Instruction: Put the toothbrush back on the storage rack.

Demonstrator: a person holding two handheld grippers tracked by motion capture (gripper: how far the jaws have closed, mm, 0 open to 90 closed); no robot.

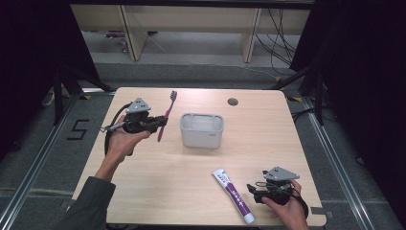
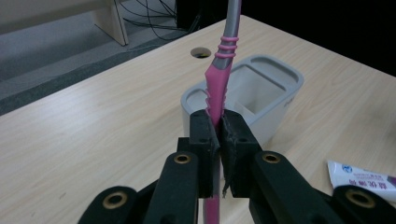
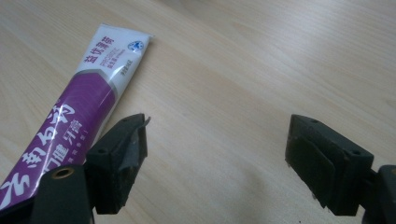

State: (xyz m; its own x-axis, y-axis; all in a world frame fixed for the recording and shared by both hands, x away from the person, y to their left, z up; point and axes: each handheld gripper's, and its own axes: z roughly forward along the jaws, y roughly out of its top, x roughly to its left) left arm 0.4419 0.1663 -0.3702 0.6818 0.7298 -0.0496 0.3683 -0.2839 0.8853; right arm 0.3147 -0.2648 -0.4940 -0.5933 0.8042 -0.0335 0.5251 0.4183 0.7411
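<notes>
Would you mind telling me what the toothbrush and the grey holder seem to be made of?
Toothbrush: probably plastic, with a pink, ribbed, rubbery-looking grip and a grey neck. Holder: likely matte moulded plastic, judging by its smooth walls and rounded corners, though ceramic cannot be ruled out.

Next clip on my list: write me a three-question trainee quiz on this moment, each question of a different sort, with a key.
1. True or false: the left gripper is shut on the pink toothbrush.
2. Multiple choice: where is the toothpaste tube?
A. Inside the grey holder
B. Flat on the table, beside the right gripper
C. Clamped in the right gripper
3. Short answer: in the high view, what stands just right of the raised toothbrush?

Key
1. True: the pads clamp its handle, brush head up.
2. B: the right gripper stands open with bare table between its jaws, the tube lying just beside one jaw.
3. The grey holder, standing near the table's middle.
</notes>
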